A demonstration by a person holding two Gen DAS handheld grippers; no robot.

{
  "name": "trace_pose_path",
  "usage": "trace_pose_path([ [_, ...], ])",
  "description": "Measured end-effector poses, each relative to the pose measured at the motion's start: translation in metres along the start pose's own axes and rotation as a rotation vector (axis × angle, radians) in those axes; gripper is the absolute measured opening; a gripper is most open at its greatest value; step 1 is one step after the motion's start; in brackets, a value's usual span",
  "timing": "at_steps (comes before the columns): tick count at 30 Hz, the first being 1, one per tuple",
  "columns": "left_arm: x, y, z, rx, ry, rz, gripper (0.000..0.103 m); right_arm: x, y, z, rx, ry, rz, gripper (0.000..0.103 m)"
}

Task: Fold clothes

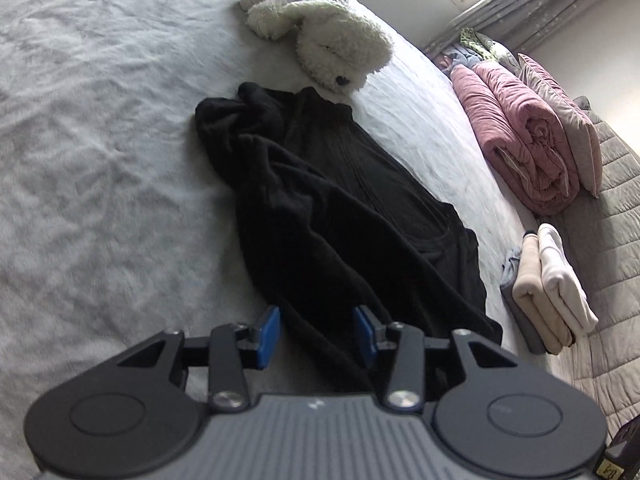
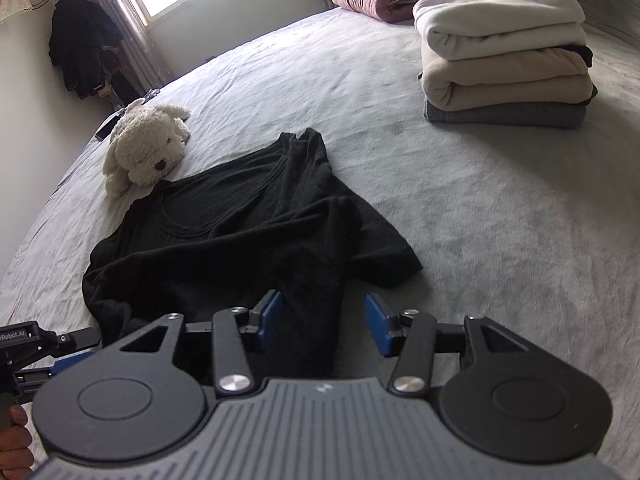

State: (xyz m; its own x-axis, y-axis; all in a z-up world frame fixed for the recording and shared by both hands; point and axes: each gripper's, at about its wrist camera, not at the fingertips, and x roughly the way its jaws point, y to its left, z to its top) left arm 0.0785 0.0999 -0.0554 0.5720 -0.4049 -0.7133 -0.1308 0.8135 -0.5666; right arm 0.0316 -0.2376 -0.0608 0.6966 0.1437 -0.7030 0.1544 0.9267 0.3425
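Black shirt (image 2: 248, 240) crumpled on bed (image 2: 500, 220); left gripper (image 1: 318, 330), right gripper (image 2: 324, 322) fingers apart, gripping nothing

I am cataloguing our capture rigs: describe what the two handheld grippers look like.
The left gripper and the right gripper look alike: a ribbed grey body, two round black discs at the sides, black linkage arms with silver bolts, and blue pads on the fingers. The right wrist view shows white lettering on the left gripper's black side. No cables or sleeves show.
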Motion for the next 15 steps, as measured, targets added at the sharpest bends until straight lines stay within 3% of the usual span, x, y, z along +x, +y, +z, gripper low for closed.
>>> trace_pose_path([
  [7, 0.008, -0.014, -0.021, 0.001, 0.065, -0.035, 0.042, -0.002, 0.005, -0.025, 0.064, 0.110, 0.070, 0.051],
  [13, 0.016, -0.027, -0.036, 0.032, 0.042, 0.001, 0.039, -0.002, 0.015, -0.041, 0.035, 0.122, 0.067, 0.051],
  [15, 0.017, -0.030, -0.039, 0.037, 0.025, 0.006, 0.031, -0.002, 0.019, -0.046, 0.020, 0.119, 0.060, 0.051],
])
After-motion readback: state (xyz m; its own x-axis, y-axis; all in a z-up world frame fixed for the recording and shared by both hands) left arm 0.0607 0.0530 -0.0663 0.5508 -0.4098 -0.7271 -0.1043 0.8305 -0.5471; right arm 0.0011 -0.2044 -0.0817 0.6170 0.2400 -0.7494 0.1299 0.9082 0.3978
